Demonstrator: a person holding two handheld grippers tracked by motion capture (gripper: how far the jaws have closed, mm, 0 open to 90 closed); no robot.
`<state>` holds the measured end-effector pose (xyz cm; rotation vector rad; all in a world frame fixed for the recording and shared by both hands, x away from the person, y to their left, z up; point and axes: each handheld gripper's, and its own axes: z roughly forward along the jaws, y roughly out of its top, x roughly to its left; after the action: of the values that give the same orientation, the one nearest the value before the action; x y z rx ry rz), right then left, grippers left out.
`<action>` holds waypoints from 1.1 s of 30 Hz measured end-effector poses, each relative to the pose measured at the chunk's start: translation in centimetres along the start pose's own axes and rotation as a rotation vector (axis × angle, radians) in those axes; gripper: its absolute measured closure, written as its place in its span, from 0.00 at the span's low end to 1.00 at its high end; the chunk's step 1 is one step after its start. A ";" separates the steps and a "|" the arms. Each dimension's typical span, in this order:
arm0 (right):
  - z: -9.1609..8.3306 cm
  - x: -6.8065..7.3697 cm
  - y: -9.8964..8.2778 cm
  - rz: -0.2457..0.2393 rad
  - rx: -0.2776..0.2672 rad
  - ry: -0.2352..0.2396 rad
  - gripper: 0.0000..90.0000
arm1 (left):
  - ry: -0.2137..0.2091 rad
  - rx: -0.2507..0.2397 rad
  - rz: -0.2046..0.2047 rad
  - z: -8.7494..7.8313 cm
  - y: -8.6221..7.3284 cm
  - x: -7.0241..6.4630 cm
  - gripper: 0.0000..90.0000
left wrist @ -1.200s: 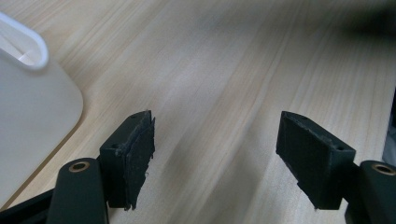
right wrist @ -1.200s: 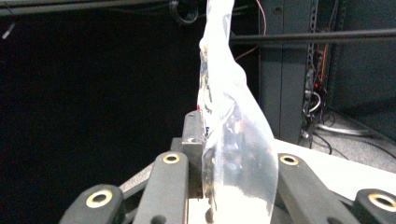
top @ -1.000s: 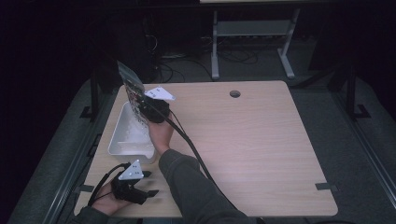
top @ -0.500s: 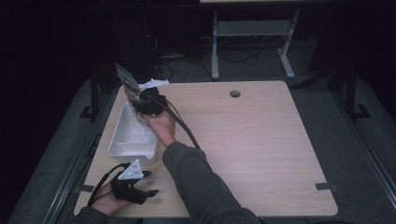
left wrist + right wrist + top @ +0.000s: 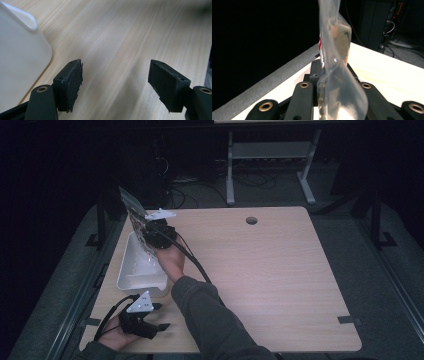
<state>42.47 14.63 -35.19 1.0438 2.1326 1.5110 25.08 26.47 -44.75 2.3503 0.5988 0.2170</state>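
Currently the right hand-held gripper (image 5: 150, 234) has just been closing its jaws, which pinch a clear plastic bag of brownish pieces (image 5: 134, 217) that stands up from them, above the far end of a white rectangular plastic tray (image 5: 131, 279). Nearer the person, the left hand-held gripper (image 5: 115, 82) rests open on the pale wooden counter (image 5: 280, 270), just beside the tray's near corner.

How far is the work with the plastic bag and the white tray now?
Done: the right gripper has the plastic bag clamped and raised above the white tray's far end. In hand: holding it upright. Left: setting it down. The left gripper rests open on the table.
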 end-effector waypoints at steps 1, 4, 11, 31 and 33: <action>0.0 0.0 0.0 0.000 0.000 0.000 0.84 | 0.000 0.000 0.000 0.0 0.0 0.0 0.30; 0.2 0.1 -1.0 0.000 -0.024 -0.004 0.84 | 0.000 0.000 0.002 0.0 0.0 0.0 0.30; -0.1 -0.4 -2.6 0.000 -0.042 -0.007 0.84 | -0.001 0.004 0.003 0.0 0.0 0.0 0.30; -0.9 -0.2 -3.4 0.016 -0.020 -0.143 0.83 | 0.003 0.004 0.003 0.0 0.0 0.0 0.30; -0.7 -0.5 -3.5 0.065 -0.031 -0.163 0.83 | 0.004 0.004 0.003 0.0 0.0 0.0 0.30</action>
<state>41.02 13.17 -38.22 1.1922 1.9763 1.4305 25.04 26.50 -44.78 2.3550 0.5983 0.2214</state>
